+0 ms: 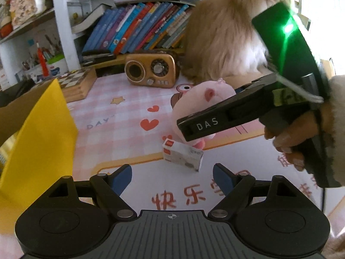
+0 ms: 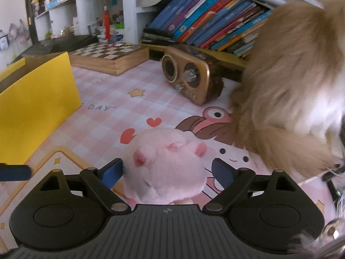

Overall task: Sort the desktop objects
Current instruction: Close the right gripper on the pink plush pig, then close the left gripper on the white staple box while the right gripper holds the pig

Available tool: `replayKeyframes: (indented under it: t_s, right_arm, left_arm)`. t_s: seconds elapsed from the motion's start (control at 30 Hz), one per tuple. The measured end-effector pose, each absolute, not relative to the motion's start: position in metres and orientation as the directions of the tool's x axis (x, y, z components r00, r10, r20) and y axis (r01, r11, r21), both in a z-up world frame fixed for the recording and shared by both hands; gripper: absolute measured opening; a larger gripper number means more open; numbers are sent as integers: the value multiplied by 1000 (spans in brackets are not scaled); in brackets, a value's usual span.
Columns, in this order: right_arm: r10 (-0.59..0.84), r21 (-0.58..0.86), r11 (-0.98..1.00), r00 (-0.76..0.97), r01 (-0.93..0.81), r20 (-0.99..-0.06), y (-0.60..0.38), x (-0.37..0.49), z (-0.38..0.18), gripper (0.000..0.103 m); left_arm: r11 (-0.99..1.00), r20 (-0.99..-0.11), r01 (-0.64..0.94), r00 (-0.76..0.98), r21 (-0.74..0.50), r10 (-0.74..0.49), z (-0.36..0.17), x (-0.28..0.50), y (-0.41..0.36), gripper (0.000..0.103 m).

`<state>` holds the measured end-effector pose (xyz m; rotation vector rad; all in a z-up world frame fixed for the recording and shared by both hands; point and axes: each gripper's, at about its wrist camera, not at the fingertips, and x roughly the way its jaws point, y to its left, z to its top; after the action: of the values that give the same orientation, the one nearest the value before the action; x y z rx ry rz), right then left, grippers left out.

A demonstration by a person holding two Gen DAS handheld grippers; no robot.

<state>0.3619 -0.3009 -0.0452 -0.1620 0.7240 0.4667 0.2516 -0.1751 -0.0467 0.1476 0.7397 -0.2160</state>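
On the pink checked mat, going left to right: the yellow box (image 1: 41,129) stands at nine o'clock, the small white carton (image 1: 183,155) lies just ahead of the left gripper (image 1: 172,178), and the pink plush toy (image 2: 166,168) sits at the centre, with the big tan furry toy (image 2: 291,75) looming at two o'clock.

The left gripper's jaws are released, with nothing between them; it tilts down toward the carton. That carton looks light and stiff, best pinched across its short sides.

The right gripper (image 2: 167,173) also tilts down, the plush sitting between its jaws. The left pad seems to brush the fur and the right pad stands apart, so I'd call it not yet clamped. The plush should be light, soft and squashy. A hold across its round middle would suit, squeezed well in, or it may slip.

From the left camera, a person's hand (image 1: 295,142) grips the right gripper's handle.
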Motion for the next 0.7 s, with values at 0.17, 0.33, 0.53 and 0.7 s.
replayKeyframes:
  t_s: [0.17,0.33,0.53,0.7]
  right_arm:
    - [386,58,879,638,-472,-666,-306,365,-41,58]
    - [367,86,906,668,-414,-647,-324,367,-31,56]
    - [334,112,932,698,-345,-633,-348,363,-19,56]
    - [324,132,940,704,-315,-632,-356,357,-16,57]
  left_arm:
    - [959,-697,274,702,79,-143,-58,273,-181,85]
    - [940,-712,327,683,97,-165,-69,289,-186,84]
    - [915,-729,390,657,108,-194,-81,303,-192,84]
    - [908,-725,412,648,76,-234,-83,310,-191,72]
